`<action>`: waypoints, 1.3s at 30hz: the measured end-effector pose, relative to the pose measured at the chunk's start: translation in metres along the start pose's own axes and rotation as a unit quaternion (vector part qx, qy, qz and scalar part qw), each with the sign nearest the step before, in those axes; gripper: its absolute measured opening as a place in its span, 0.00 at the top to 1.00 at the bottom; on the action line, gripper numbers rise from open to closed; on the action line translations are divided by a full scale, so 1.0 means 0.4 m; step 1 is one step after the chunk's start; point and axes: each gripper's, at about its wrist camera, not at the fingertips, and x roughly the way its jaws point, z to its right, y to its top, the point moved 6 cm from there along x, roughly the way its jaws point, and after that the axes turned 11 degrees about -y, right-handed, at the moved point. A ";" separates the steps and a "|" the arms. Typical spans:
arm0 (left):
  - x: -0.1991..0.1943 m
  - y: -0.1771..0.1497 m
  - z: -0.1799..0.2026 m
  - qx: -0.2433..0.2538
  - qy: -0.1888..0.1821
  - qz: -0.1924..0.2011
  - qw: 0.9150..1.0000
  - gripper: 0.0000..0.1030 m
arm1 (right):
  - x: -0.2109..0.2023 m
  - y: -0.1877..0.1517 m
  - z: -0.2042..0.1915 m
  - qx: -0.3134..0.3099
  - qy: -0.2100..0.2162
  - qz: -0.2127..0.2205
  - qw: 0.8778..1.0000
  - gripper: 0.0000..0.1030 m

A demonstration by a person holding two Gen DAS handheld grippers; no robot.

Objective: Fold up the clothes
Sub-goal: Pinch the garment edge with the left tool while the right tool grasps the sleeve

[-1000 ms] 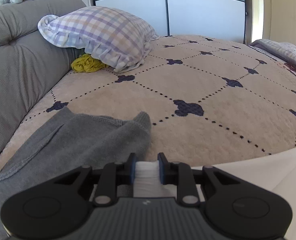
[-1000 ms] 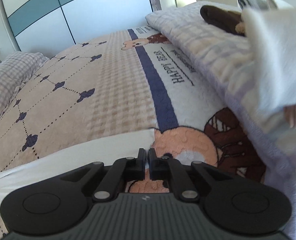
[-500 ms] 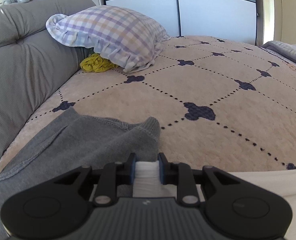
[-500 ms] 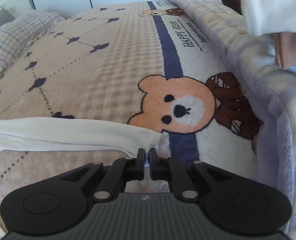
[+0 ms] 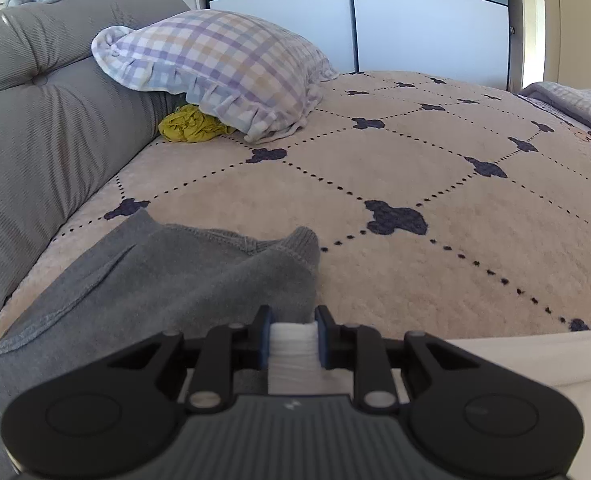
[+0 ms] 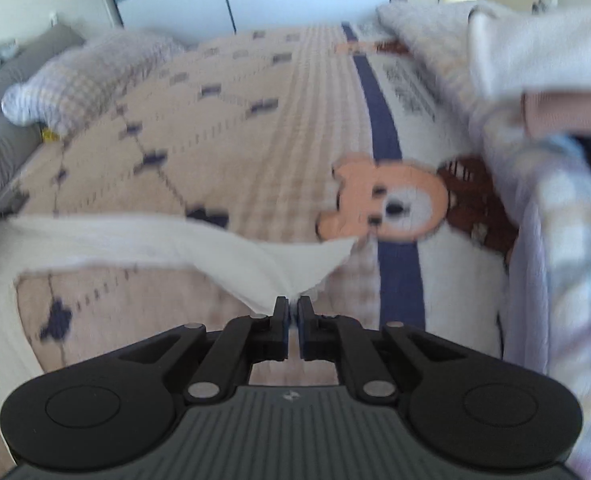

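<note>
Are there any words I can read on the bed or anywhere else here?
None can be read now.
Dark lettering on the bear blanket, beside its blue stripe: too blurred to read.
Small pale mark on each gripper body: a logo shape, no letters.
Checked pillow and grey garment: no text.

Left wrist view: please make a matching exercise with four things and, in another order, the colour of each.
Things:
1. pillow
2. crumpled cloth under the pillow
3. garment by the headboard
4. cloth in the left gripper

Colours:
A. white
B. grey
C. checked purple and yellow
D. mustard yellow

Pairs: 1-C, 2-D, 3-B, 4-A
</note>
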 end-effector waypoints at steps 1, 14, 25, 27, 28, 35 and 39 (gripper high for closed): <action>0.000 0.001 0.002 0.002 0.000 0.000 1.000 0.78 | 0.025 -0.032 0.004 -0.020 -0.015 -0.027 0.999 0.93; -0.003 0.005 0.014 0.010 0.001 -0.002 1.000 0.78 | 0.131 0.112 0.019 -0.052 0.004 -0.026 0.998 0.61; -0.022 0.031 -0.005 -0.007 -0.005 0.019 1.000 0.78 | 0.130 0.162 -0.008 -0.158 -0.048 0.015 0.986 0.97; -0.025 0.036 -0.005 -0.012 -0.006 0.022 1.000 0.78 | 0.115 0.204 0.007 -0.151 -0.063 0.037 0.986 0.97; -0.026 0.039 -0.006 -0.015 -0.006 0.024 1.000 0.78 | 0.107 0.226 0.015 -0.147 -0.070 0.047 0.985 0.97; -0.017 0.068 0.003 -0.021 0.002 0.032 0.999 0.78 | 0.128 0.320 0.017 -0.161 -0.137 0.080 0.974 0.97; 0.001 0.074 0.010 -0.022 0.011 0.029 0.999 0.78 | 0.176 0.361 0.012 -0.153 -0.162 0.081 0.971 0.97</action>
